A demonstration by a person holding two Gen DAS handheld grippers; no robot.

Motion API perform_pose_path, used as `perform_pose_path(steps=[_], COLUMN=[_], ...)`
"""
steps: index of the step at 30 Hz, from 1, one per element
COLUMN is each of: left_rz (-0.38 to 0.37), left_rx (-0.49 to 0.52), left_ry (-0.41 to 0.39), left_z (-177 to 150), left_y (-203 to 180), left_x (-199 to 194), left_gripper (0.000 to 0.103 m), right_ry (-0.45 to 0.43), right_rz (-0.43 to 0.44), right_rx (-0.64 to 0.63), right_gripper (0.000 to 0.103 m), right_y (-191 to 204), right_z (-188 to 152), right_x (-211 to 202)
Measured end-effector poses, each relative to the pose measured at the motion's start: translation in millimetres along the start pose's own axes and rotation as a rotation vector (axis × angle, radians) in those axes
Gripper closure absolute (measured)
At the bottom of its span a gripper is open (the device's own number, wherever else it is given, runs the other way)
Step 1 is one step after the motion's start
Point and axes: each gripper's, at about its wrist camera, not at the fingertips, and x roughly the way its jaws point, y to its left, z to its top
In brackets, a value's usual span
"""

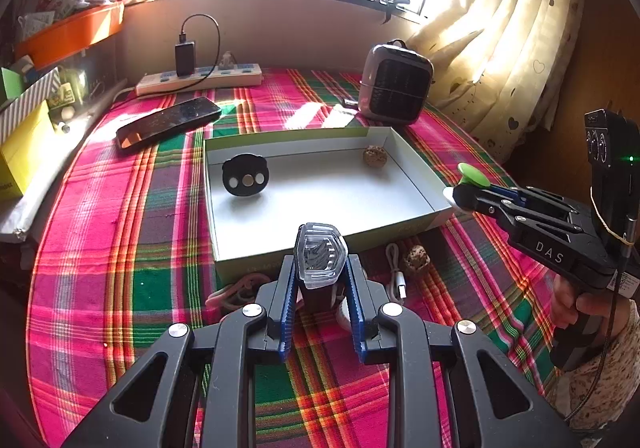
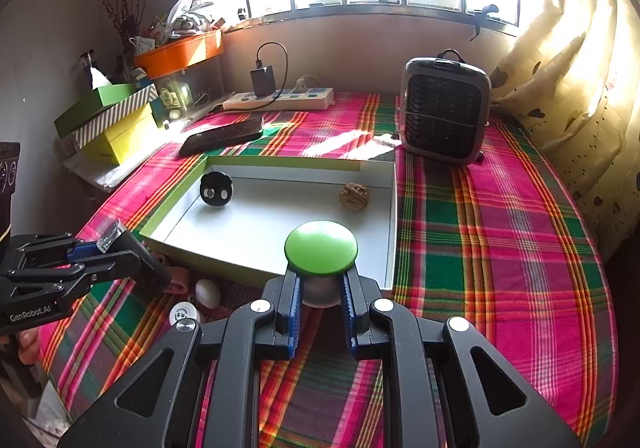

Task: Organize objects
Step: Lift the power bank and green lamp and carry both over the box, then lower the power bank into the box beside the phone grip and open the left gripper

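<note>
A shallow white box [image 1: 416,171] [image 2: 390,207] with green sides lies on the plaid cloth. Inside it are a black round piece [image 1: 245,180] [image 2: 216,189] and a walnut [image 1: 375,156] [image 2: 354,196]. My left gripper [image 1: 322,280] [image 2: 116,248] is shut on a black device with a clear plastic top [image 1: 320,258] [image 2: 109,238], held at the box's near edge. My right gripper [image 2: 320,288] [image 1: 460,195] is shut on a green-capped, mushroom-shaped object [image 2: 321,248] [image 1: 474,173], held over the box's near right corner.
In front of the box lie a second walnut [image 1: 417,259], a white cable [image 1: 396,268], a pink loop [image 1: 240,290], a white egg shape [image 2: 208,292] and a white disc [image 2: 184,314]. Behind it are a phone [image 1: 168,121], power strip [image 1: 200,77], small heater [image 1: 396,83] and stacked boxes [image 2: 116,123].
</note>
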Motion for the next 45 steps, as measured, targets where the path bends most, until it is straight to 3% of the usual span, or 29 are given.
perform_pose_path(steps=[20, 45], left_rz=[0.037, 0.054], left_rx=[0.005, 0.007], left_ry=[-0.019, 0.065], left_z=[36.9, 50.4], left_y=[16.4, 28.4], left_x=[29.7, 79.5], left_gripper=[0.081, 0.081], right_ry=[0.029, 0.122], right_rz=[0.043, 0.060], right_rx=[0.012, 0.009], right_gripper=[0.085, 0.085], right_y=[-6.1, 1.6], right_z=[36.2, 57.7], right_x=[51.7, 110.2])
